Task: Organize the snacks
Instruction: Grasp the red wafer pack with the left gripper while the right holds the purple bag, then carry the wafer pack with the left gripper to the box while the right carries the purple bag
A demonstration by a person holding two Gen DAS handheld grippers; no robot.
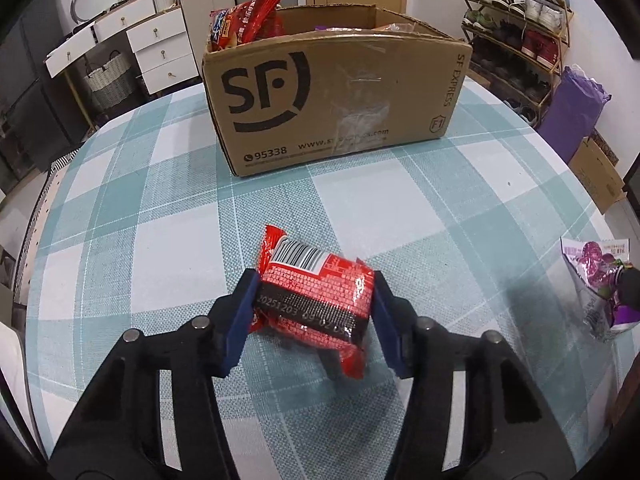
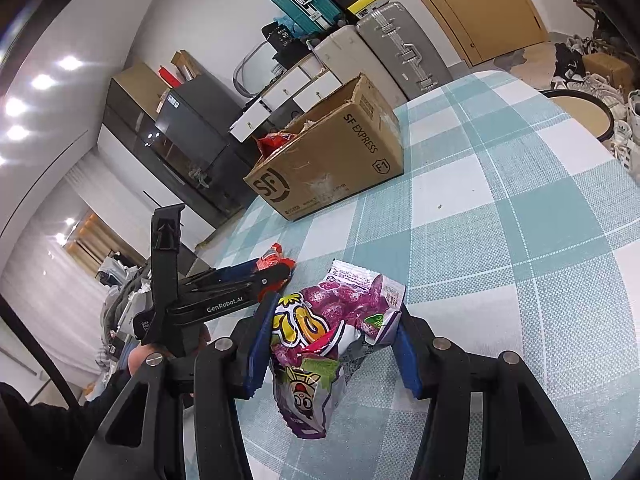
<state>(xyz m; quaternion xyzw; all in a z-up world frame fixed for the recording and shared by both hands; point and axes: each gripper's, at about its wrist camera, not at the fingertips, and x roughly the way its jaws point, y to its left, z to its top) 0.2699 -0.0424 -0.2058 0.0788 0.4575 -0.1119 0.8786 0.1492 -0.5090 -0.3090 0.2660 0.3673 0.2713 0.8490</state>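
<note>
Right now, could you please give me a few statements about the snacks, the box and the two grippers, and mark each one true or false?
1. The left gripper is shut on the red snack pack. True.
2. The right gripper is empty. False: its pads press on the purple snack bag.
3. The cardboard box holds nothing. False: red snack packets stick up from one corner of it.
4. The box stands on the checked tablecloth, with its top open. True.
5. The red snack pack lies inside the box. False: it is out on the tablecloth, in front of the box, between the left gripper's pads.
</note>
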